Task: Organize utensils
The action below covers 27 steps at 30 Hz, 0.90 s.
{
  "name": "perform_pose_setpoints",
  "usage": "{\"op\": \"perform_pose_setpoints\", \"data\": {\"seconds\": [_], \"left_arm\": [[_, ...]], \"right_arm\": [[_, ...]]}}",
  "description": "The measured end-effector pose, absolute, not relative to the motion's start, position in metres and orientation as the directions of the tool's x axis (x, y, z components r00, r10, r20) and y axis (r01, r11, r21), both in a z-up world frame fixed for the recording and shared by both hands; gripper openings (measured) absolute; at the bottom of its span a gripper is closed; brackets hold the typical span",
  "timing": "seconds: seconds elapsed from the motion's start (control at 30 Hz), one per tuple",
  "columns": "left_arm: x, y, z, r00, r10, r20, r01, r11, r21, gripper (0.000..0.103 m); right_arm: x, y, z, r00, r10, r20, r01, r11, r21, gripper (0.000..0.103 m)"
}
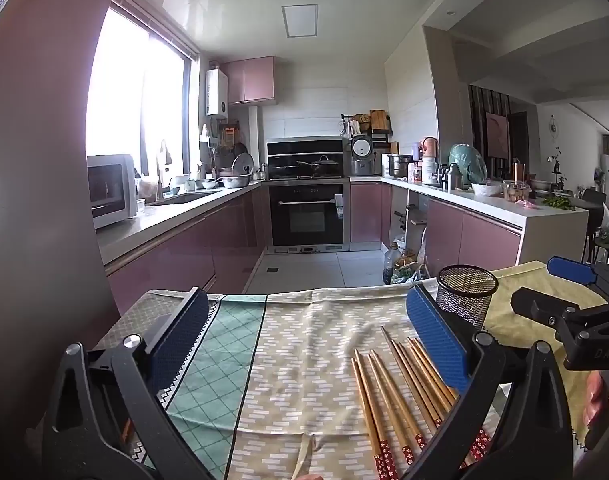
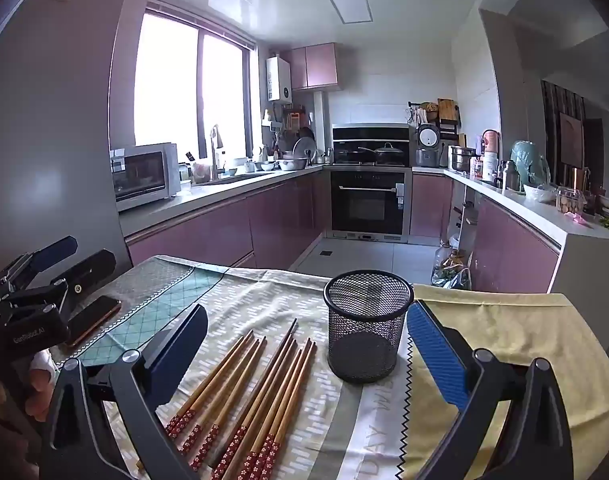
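Pink-cabinet kitchen (image 2: 208,236) w/ bright window (image 2: 188,84).

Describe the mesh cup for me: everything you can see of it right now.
The mesh cup is a black wire-mesh cylinder with a solid rim and a dark base, apparently metal. It stands upright on the patterned tablecloth, open end up, and looks empty. The chopsticks lie on the cloth beside it, not touching it. Neither claw holds it.

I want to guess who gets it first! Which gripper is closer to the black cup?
Right. The right gripper has the cup between its open fingers. The left gripper sits off to the cup's left, over bare cloth.
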<state>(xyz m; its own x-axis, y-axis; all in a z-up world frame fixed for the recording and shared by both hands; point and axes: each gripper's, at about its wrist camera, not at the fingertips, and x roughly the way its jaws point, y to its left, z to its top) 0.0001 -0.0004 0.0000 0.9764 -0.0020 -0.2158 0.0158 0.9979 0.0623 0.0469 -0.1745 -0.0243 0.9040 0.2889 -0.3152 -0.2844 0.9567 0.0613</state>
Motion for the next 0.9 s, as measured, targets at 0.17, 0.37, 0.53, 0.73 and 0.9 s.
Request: {"op": "perform_pose_setpoints", "data": {"seconds": [0.17,0.37,0.53,0.73,0.9], "left_arm": [[-0.005,-0.006,0.003,0.977,-0.005,-0.212,0.019,0.998,0.066,0.098],[-0.003,-0.005,0.005,0.977,-0.012,-0.213,0.026,0.998,0.063,0.098],[-0.010,-0.004,0.005,0.979,-0.012,-0.202,0.024,0.998,0.062,0.098],[-0.009,-0.001,0.003,0.980,-0.011,-0.197,0.023,0.998,0.060,0.098],[-0.010,-0.001,0.004,0.981,-0.012,-0.193,0.025,0.998,0.061,0.098]], "right_arm": [[0.047,-0.175,-0.024,0.903,0.292,-0.316,-0.285,0.956,0.069,0.097],[0.046,-0.172,-0.023,0.905,0.292,-0.310,-0.285,0.956,0.071,0.097],[0.043,-0.174,-0.023,0.907,0.292,-0.304,-0.283,0.956,0.073,0.097],[0.043,-0.174,-0.024,0.908,0.292,-0.301,-0.284,0.956,0.071,0.097],[0.044,-0.173,-0.025,0.906,0.293,-0.305,-0.284,0.956,0.073,0.097]]}}
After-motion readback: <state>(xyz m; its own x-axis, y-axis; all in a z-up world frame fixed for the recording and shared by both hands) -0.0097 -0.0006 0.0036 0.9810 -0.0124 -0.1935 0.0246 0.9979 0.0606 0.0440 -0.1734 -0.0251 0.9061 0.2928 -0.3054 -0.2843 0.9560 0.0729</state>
